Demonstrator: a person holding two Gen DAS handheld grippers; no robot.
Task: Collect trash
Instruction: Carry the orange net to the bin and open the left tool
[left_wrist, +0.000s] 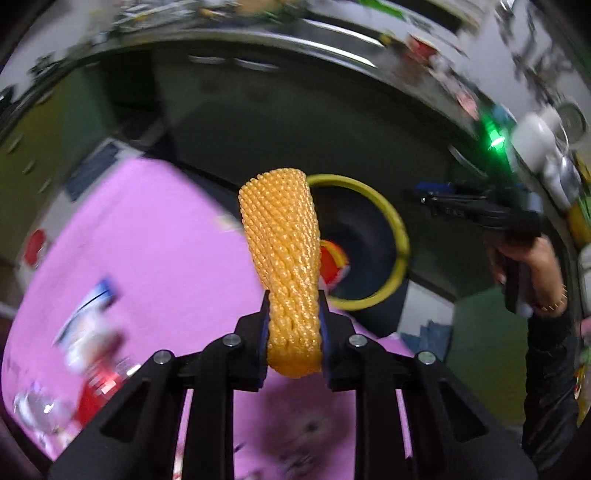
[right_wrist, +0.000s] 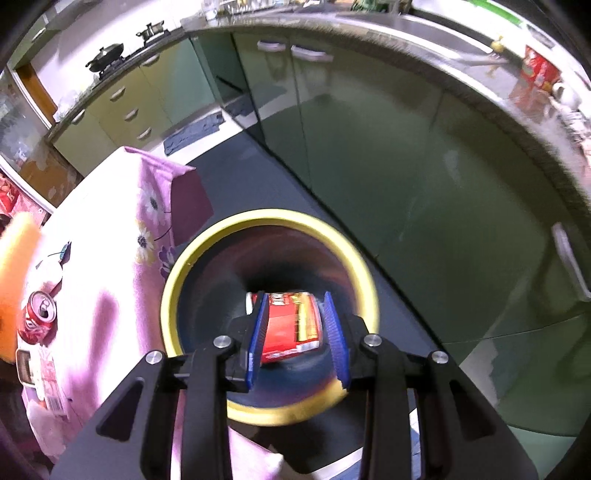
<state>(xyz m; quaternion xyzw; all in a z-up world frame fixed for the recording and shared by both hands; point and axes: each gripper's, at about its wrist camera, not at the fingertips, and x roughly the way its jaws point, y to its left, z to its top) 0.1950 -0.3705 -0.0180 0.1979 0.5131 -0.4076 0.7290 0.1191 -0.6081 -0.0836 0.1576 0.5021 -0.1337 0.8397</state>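
An orange foam net sleeve is seen gripped by the left gripper over the pink-clothed worktop. Only the right wrist view shows the right gripper with fingers apart above the yellow-rimmed bin, a red packet lying inside; a red can stands on the worktop.

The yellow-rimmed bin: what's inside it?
A red packet lies inside the bin. The right tool's fingers cover the packet's sides and part of the bottom.
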